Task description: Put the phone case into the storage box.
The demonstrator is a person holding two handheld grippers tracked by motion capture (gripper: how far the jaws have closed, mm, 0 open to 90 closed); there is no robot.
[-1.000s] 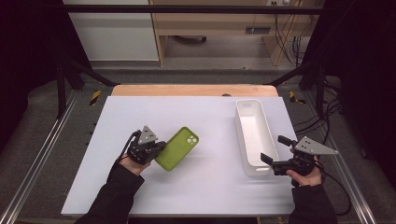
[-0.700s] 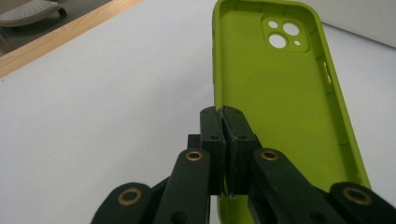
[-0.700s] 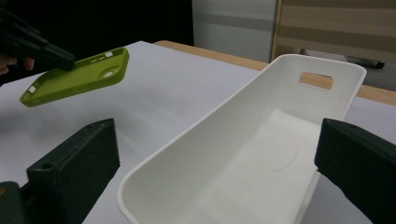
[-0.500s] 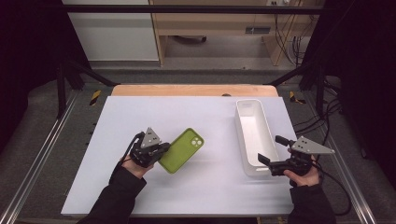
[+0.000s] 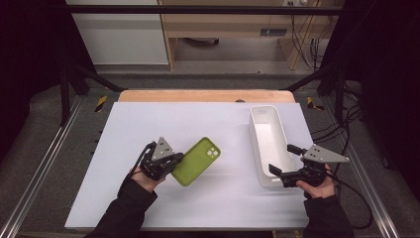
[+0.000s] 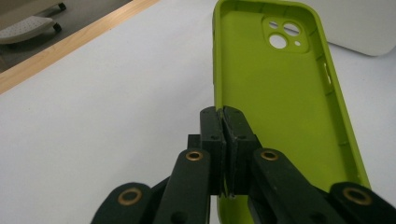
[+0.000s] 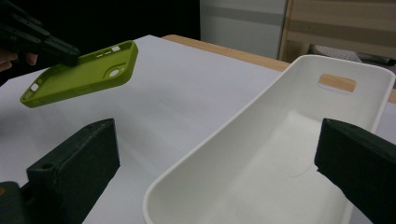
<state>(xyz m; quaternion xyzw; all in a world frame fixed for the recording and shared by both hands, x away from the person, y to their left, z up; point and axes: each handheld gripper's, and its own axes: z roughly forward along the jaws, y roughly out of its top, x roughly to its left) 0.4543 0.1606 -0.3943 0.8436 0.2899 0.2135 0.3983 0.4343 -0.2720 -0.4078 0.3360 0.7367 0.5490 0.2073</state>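
Observation:
A lime-green phone case (image 5: 197,161) hangs tilted just above the white table, its hollow inside facing up. My left gripper (image 5: 174,161) is shut on the case's long side wall near its bottom end. In the left gripper view the black jaws (image 6: 224,116) pinch that wall and the case (image 6: 280,93) stretches away with its camera cut-out at the far end. My right gripper (image 5: 283,159) stands open, one jaw on each side of the near end of a long white tray (image 5: 270,139). The right gripper view shows the tray (image 7: 289,140) empty and the case (image 7: 84,74) at upper left.
The white table top (image 5: 148,124) ends in a wooden strip (image 5: 205,95) at the far edge. Metal rails (image 5: 44,158) run along both sides. Cables trail on the floor at the right (image 5: 346,124).
My left gripper and the green case have drifted slightly to the right. My right gripper has edged a little left, closer around the tray's near end.

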